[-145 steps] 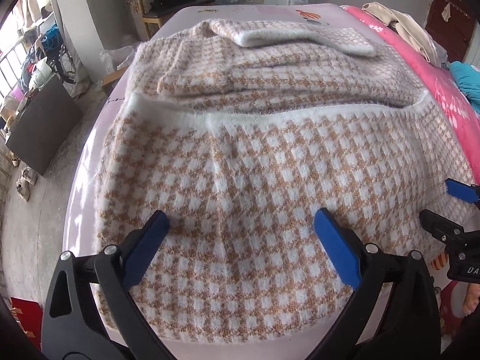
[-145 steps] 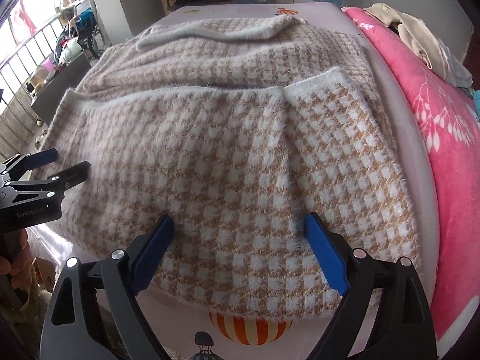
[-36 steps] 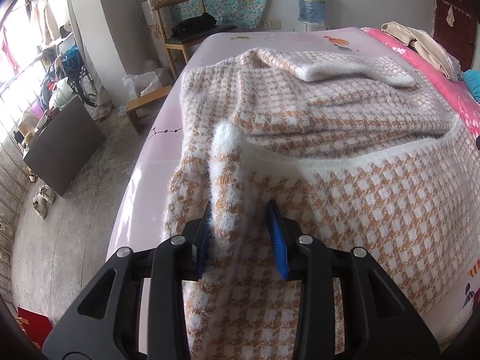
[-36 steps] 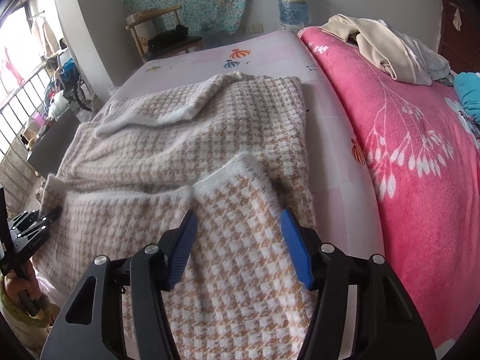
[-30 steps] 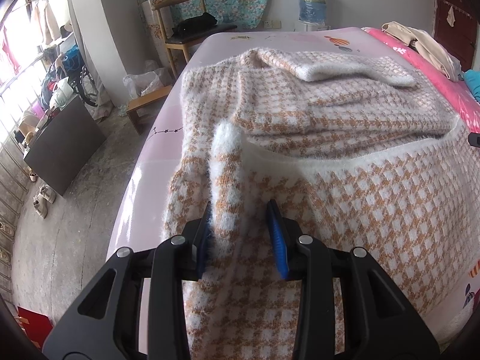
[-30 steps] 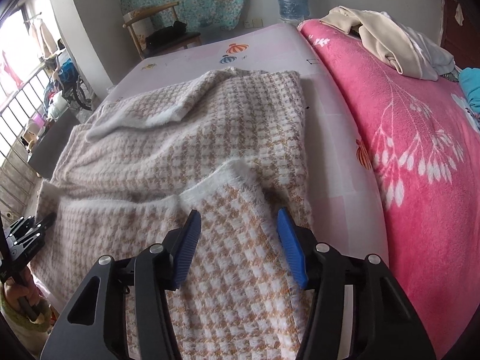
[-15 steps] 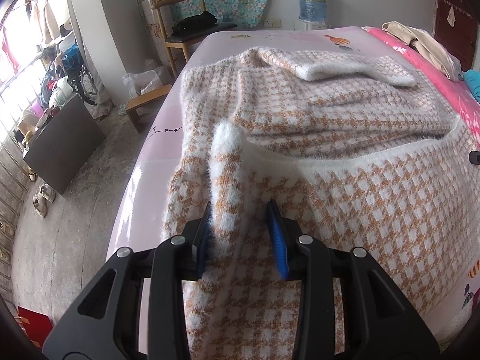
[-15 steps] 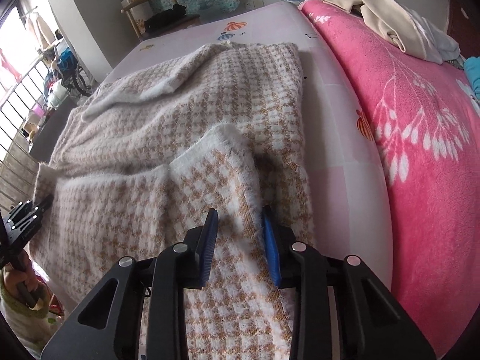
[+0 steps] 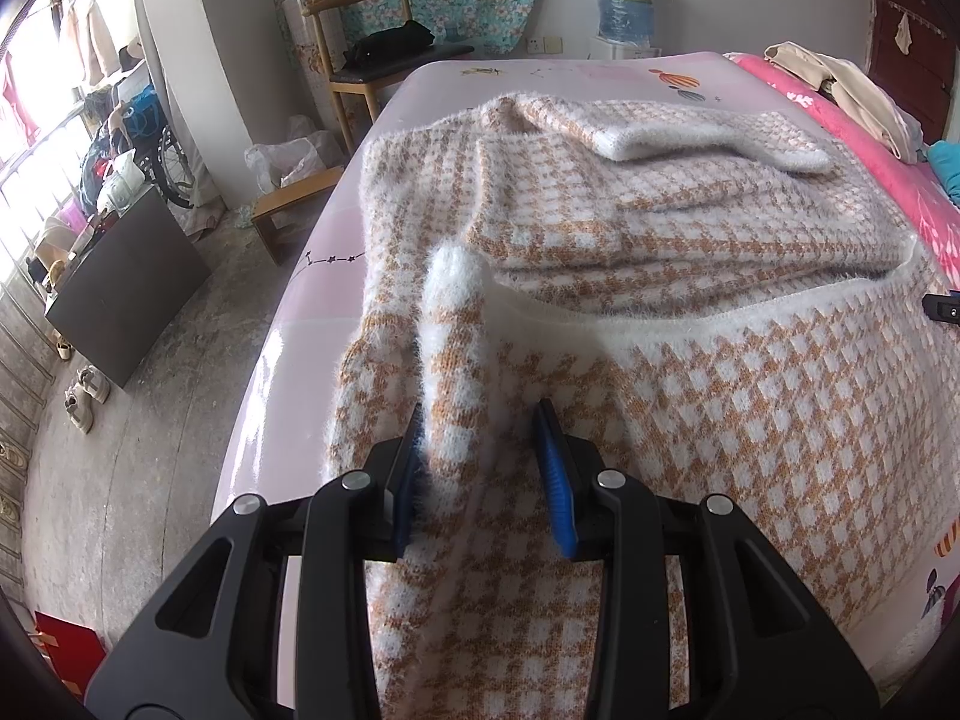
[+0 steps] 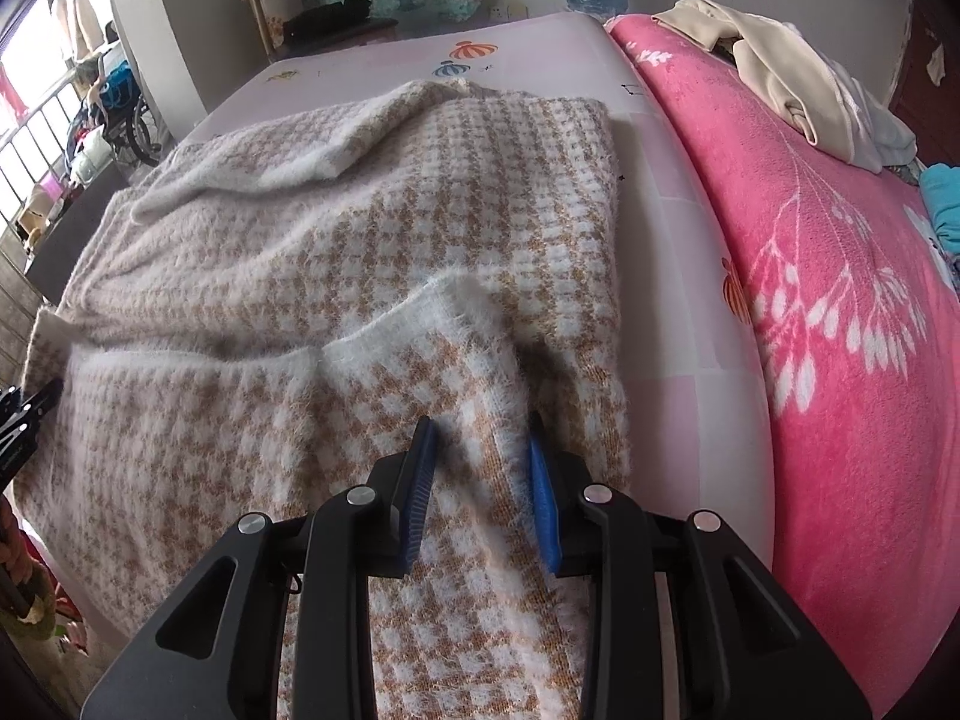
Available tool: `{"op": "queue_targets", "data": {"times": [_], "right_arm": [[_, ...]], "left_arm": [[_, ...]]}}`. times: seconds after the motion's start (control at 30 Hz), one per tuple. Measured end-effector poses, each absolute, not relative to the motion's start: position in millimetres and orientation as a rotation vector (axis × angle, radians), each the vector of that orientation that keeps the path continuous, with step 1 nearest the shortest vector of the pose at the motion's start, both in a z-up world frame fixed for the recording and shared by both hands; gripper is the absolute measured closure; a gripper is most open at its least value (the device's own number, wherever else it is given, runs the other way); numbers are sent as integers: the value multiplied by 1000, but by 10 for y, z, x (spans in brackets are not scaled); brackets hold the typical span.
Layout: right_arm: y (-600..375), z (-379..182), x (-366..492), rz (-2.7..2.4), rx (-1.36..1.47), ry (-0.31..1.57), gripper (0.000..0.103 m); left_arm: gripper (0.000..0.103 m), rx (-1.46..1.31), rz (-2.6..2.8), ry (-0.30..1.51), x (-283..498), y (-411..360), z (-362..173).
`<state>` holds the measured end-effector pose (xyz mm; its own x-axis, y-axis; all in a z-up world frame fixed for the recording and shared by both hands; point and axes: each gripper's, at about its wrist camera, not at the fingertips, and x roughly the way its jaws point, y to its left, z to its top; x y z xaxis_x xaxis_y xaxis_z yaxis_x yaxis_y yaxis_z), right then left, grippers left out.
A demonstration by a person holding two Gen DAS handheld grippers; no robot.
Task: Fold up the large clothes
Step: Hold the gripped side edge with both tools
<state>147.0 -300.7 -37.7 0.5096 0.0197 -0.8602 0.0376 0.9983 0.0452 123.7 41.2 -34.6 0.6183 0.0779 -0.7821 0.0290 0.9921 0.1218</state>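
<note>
A fluffy white-and-tan houndstooth sweater (image 9: pixel 690 252) lies spread on the pink bed, its near part folded up over the rest; it also shows in the right wrist view (image 10: pixel 372 228). My left gripper (image 9: pixel 483 450) is shut on the sweater's left white-trimmed hem corner (image 9: pixel 453 276), which stands up bunched between the blue pads. My right gripper (image 10: pixel 480 474) is shut on the sweater's right hem corner (image 10: pixel 462 300), the fabric pinched into a ridge between the pads. The left gripper's tip shows at the left edge of the right wrist view (image 10: pixel 30 408).
A pink floral blanket (image 10: pixel 840 300) with a beige garment pile (image 10: pixel 780 60) covers the bed's right side. A wooden chair (image 9: pixel 360 54), a water bottle (image 9: pixel 624 0) and floor clutter by the window (image 9: pixel 108 168) stand beyond the bed's left and far edges.
My right gripper has closed from open onto the sweater's right hem corner and moved in closer. My left gripper has stayed shut on the left corner without moving.
</note>
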Motion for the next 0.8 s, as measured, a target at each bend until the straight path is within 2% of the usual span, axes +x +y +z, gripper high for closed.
{"op": "queue_targets", "data": {"times": [0.8], "right_arm": [[-2923, -371, 1440, -37, 2, 1030, 74]], "left_arm": [[69, 130, 30, 907, 1241, 399, -345]]}}
